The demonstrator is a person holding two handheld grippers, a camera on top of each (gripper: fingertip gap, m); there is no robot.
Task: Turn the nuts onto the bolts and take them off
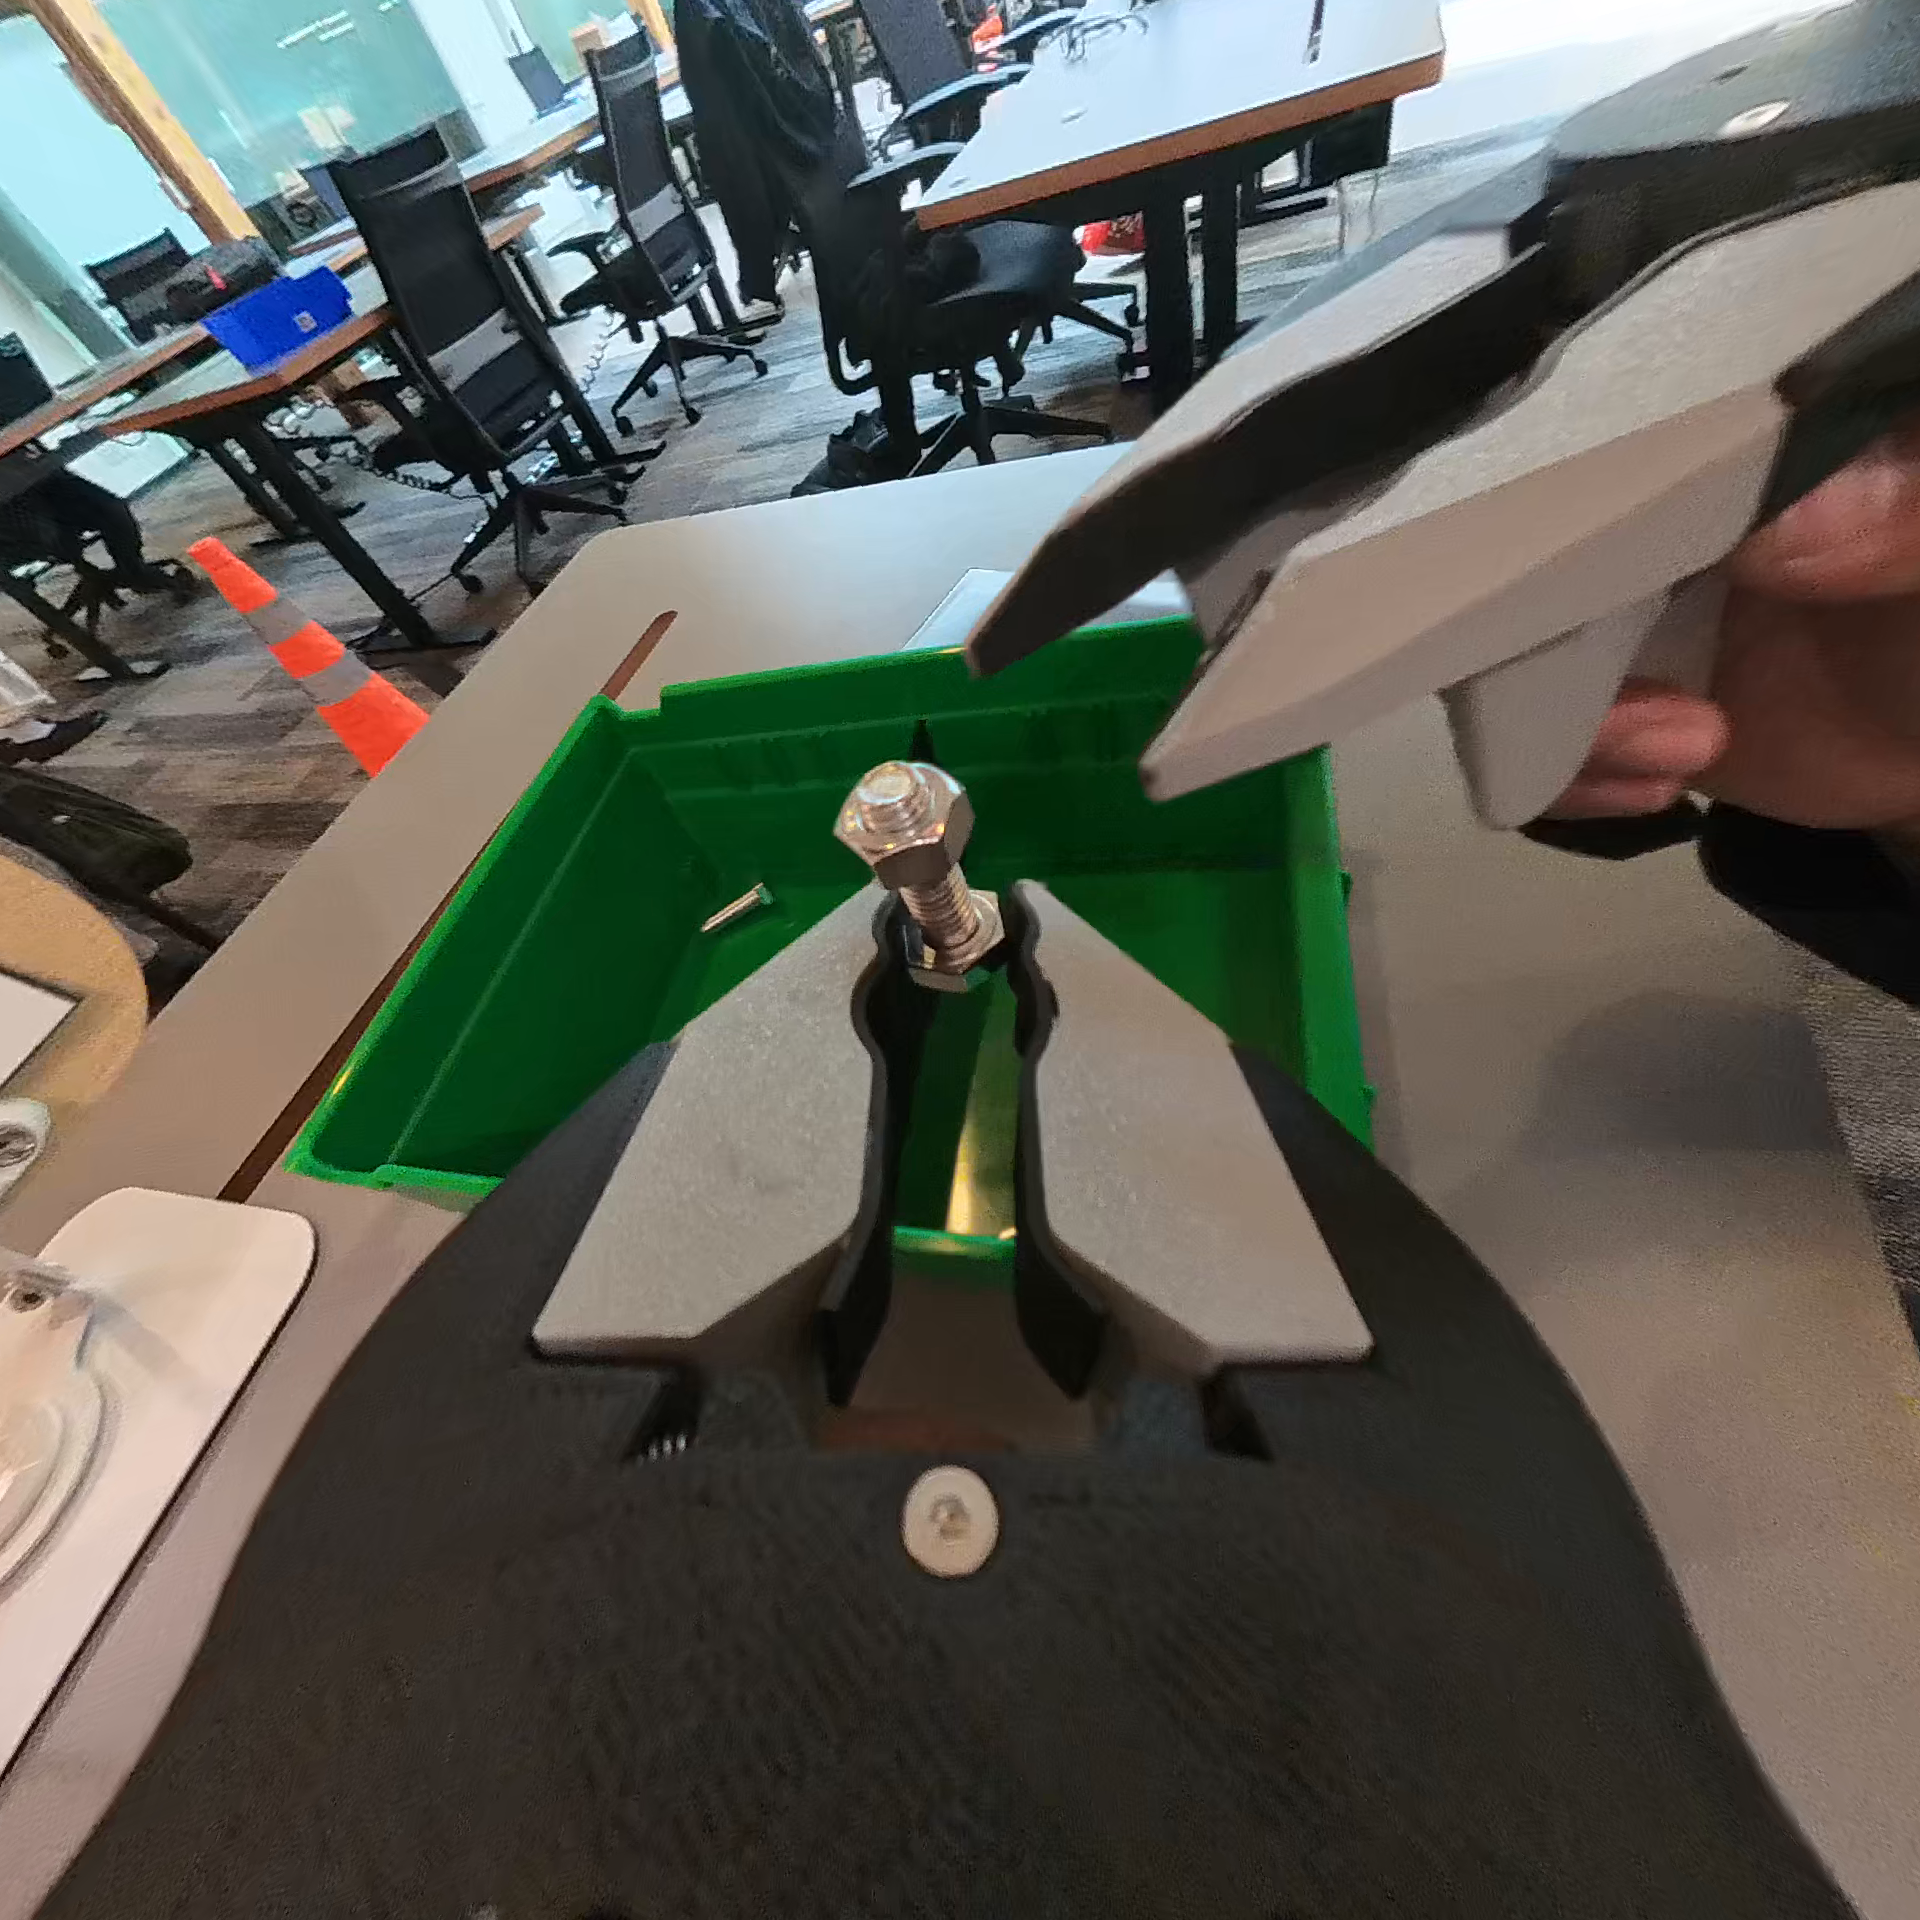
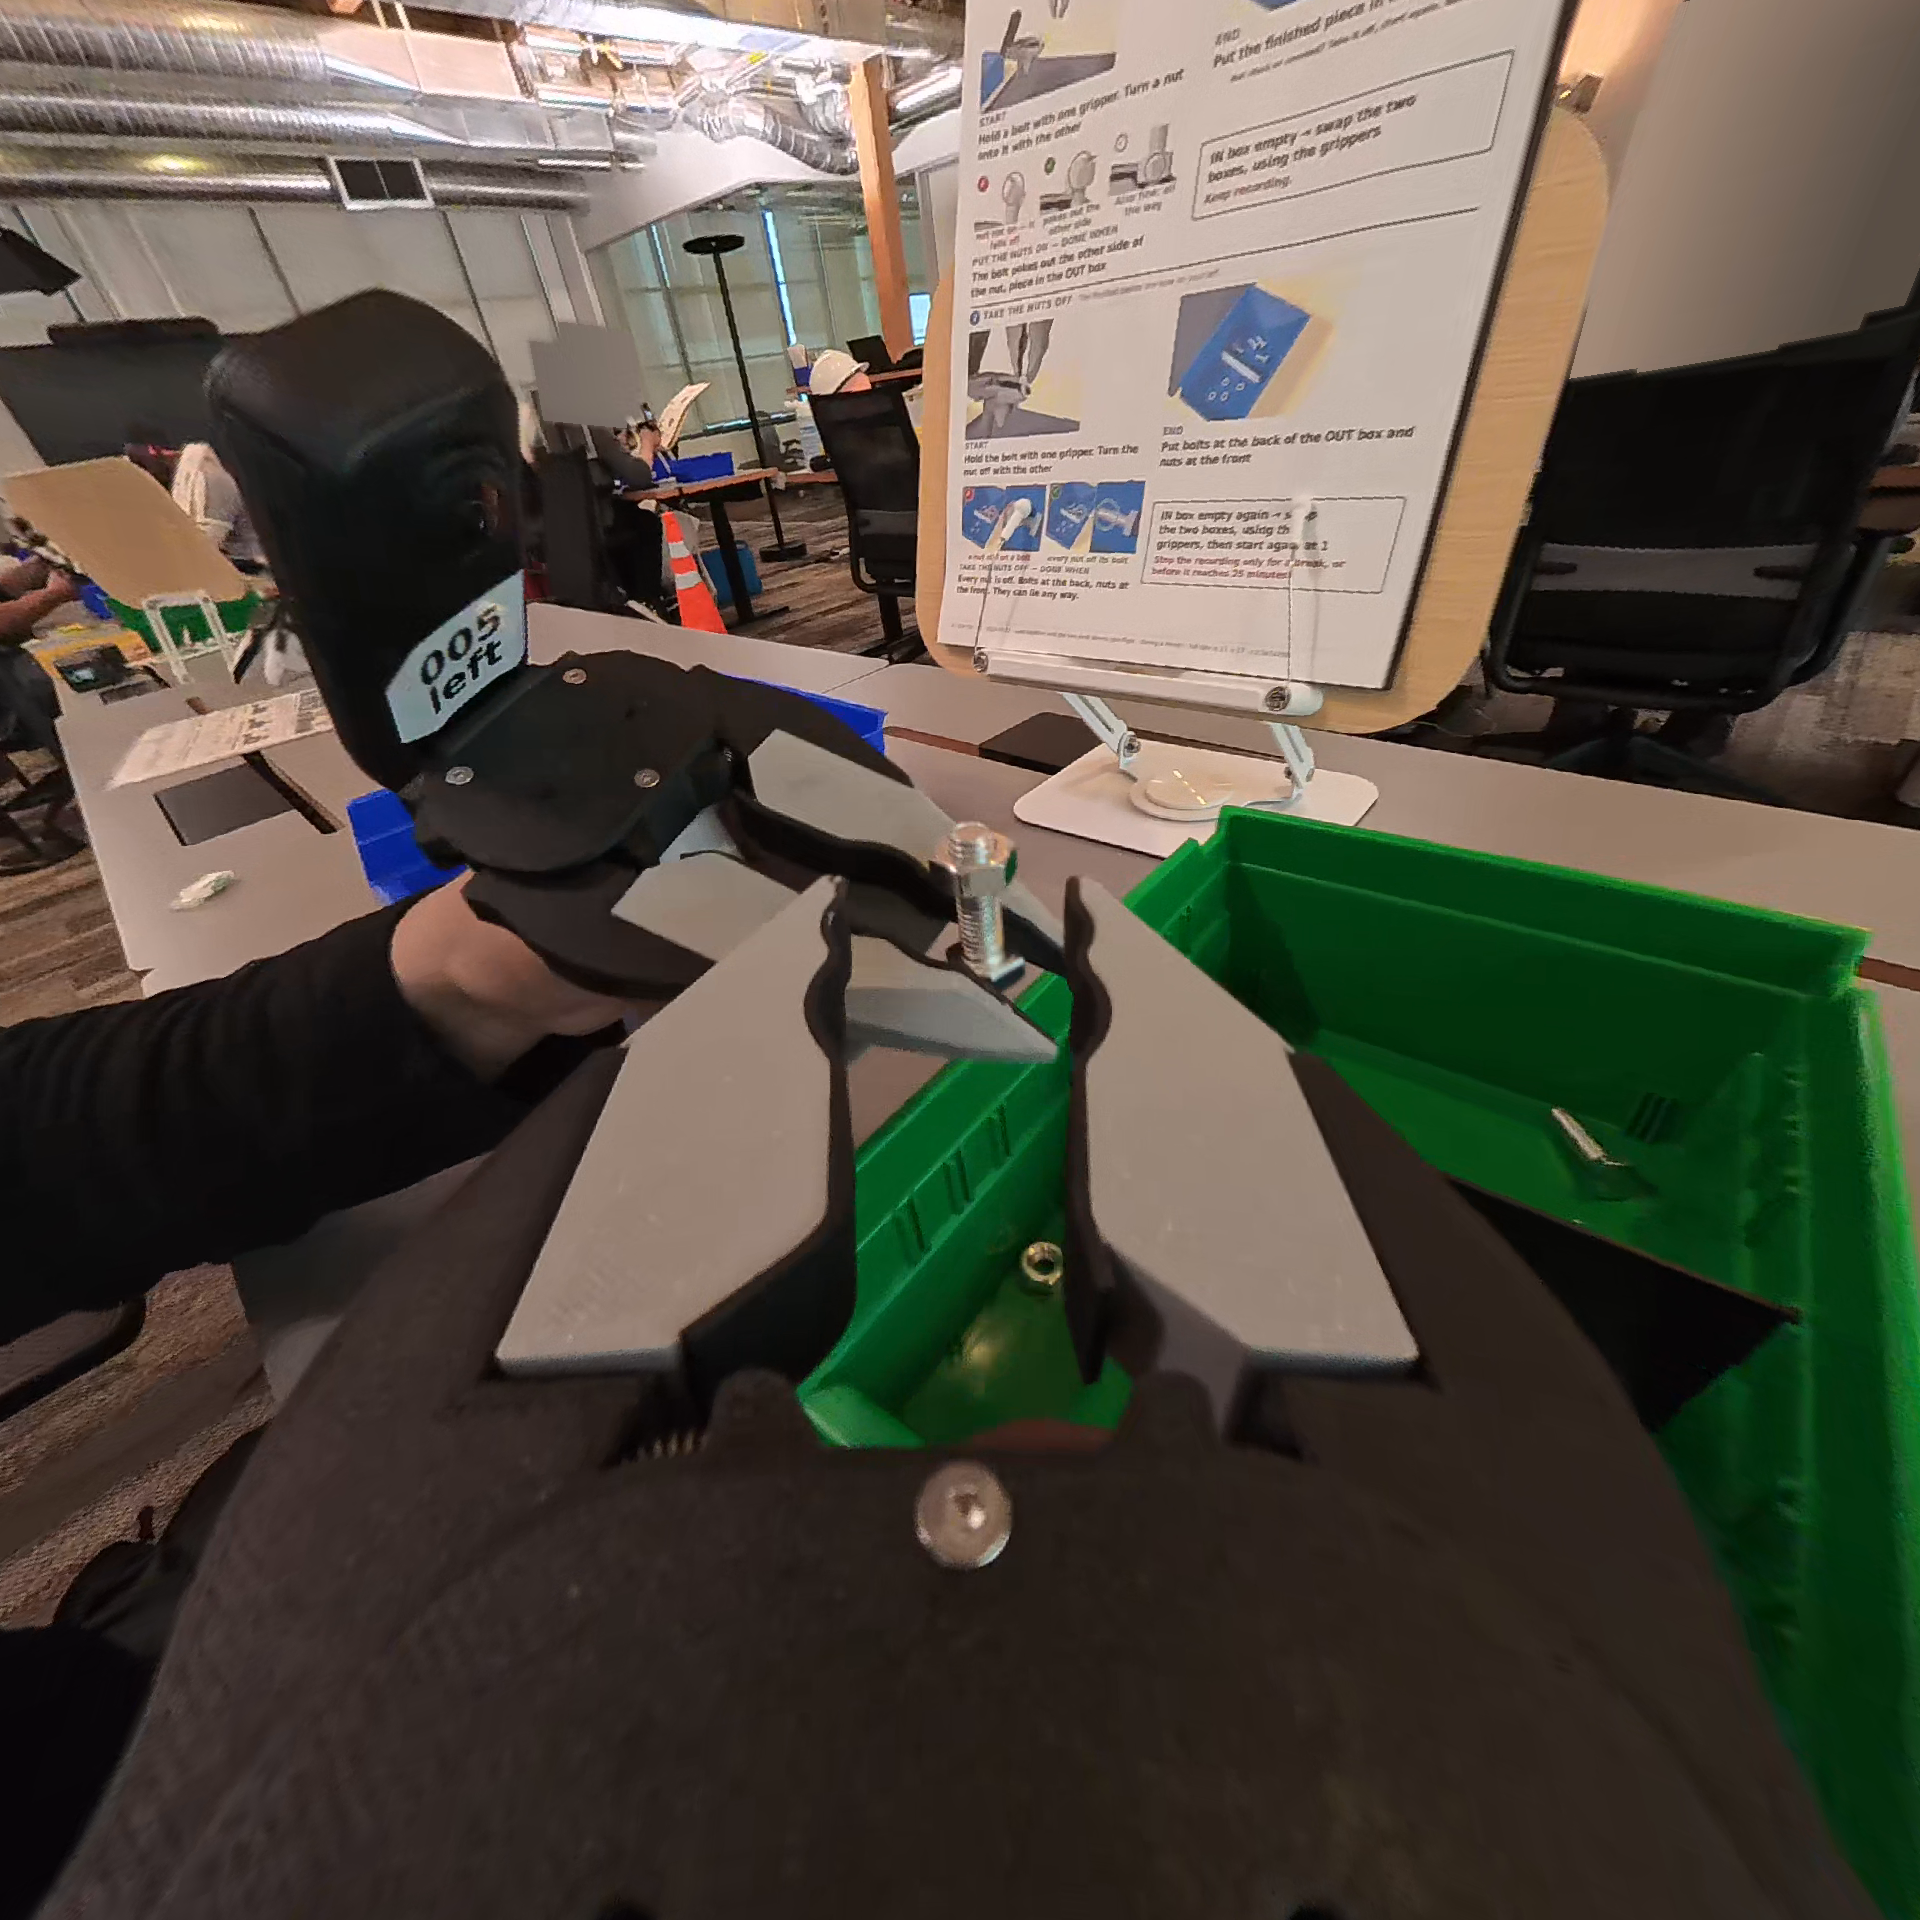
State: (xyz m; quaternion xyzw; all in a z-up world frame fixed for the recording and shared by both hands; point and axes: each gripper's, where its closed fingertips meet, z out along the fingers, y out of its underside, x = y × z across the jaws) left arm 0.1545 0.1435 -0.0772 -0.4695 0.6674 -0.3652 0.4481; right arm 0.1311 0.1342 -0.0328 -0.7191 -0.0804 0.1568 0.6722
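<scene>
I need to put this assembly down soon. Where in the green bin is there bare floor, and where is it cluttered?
Most of the green bin floor is bare, notably the stretch along its left wall. A lone loose bolt lies mid-floor, and a loose nut sits near the front wall. Above the bin it is crowded: the left tool holds the bolt there, with the right tool close by.

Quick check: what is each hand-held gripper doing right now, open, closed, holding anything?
Left hand-held gripper: closed on the bolt, nut at its top.
Right hand-held gripper: open, holding nothing.
</scene>
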